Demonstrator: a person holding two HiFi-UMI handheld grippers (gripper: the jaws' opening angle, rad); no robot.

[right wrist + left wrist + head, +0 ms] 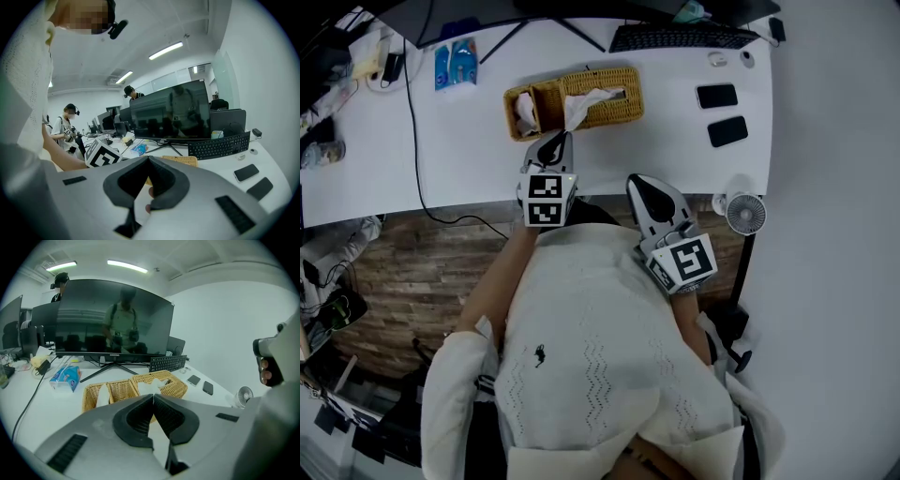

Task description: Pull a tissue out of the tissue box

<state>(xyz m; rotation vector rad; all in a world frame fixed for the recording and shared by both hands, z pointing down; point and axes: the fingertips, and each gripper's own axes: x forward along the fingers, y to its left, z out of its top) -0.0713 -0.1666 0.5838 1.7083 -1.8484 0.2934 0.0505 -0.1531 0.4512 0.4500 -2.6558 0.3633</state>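
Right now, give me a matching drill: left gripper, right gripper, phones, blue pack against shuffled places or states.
1 left gripper
2 right gripper
3 phones
4 blue pack

A right end of the desk
B shut, empty, at the desk's near edge
C left part of the desk
D shut on the tissue from the wicker box

Pairs: 1-D, 2-B, 3-A, 4-C.

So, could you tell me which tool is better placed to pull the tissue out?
Left: the left tool is shut on the tissue; the right tool sits farther from the tissue box.
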